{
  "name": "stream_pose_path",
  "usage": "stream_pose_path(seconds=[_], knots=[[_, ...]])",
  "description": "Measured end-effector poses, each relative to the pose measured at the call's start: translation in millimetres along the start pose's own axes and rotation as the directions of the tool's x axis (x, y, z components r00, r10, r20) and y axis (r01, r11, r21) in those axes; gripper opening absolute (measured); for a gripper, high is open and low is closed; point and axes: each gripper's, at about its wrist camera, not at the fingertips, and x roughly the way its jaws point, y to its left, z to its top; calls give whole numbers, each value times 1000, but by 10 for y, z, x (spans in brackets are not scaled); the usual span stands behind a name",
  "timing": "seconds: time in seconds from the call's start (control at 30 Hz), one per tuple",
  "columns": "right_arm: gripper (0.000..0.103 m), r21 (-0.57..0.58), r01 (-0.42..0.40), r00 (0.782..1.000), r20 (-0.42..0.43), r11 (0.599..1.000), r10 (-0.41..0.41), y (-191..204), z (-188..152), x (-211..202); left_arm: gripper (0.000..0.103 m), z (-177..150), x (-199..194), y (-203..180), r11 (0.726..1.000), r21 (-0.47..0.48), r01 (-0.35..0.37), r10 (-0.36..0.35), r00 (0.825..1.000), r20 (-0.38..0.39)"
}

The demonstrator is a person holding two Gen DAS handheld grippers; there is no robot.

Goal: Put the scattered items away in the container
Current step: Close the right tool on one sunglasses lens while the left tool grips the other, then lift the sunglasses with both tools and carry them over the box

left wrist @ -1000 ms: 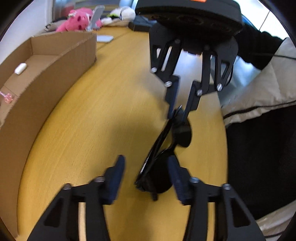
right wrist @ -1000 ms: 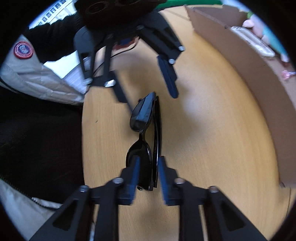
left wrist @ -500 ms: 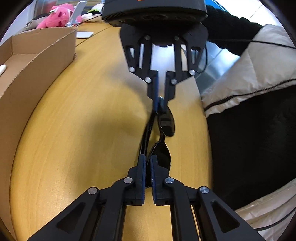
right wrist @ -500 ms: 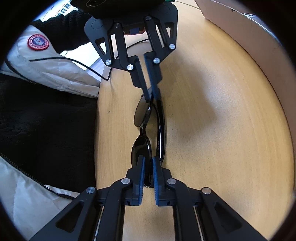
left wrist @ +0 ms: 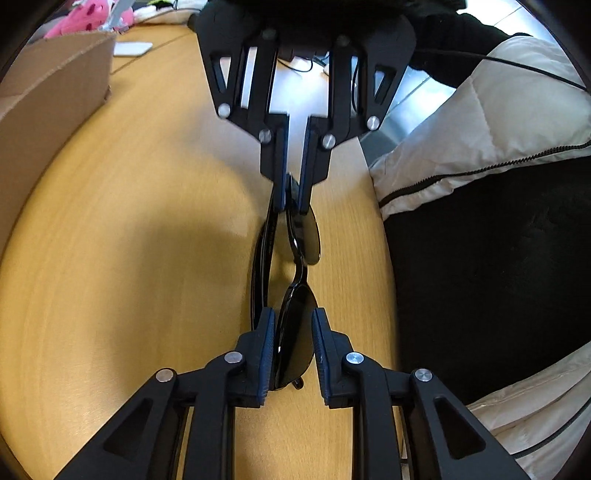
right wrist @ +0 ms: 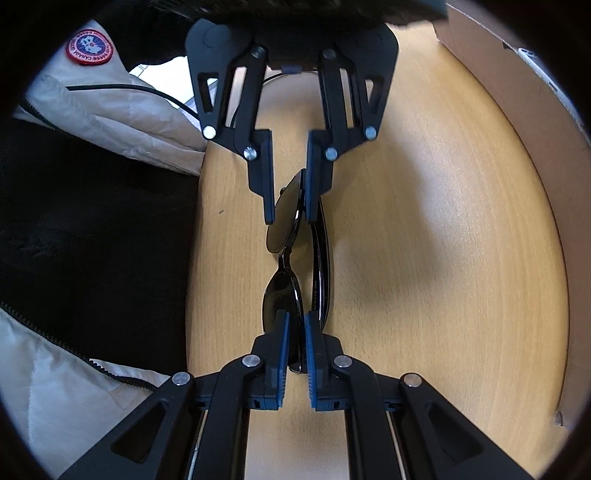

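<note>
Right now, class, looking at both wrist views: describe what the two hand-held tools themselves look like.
The left tool and right tool match: matte black plastic, linkage arms with triangular cut-outs, round silver rivets at the joints, and ribbed blue pads on the inner faces. Behind the right tool a black sleeve shows, with a thin black cable trailing beside it.

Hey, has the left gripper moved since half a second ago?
Yes. The left gripper has opened: its jaws, clamped on the sunglasses before, now stand apart around one lens; the right gripper stays shut on them.
</note>
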Motion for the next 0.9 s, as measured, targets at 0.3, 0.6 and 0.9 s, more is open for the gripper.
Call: stream_pose_path(seconds=[0.3,0.6,0.9], knots=[[7,-15,25,1000,-2,1000,-25,150,26,-33,3,29,-225,-45,1000,17,1,-2,999,32],[6,-81,170,985,-3,982,-171,351,333,-381,3,83,-794,-114,982,96,-160,159,987,18],[6,-132,388,921,27,912,-388,324,659,-1098,4,365,-1619,51,910,169,-379,381,924,20]])
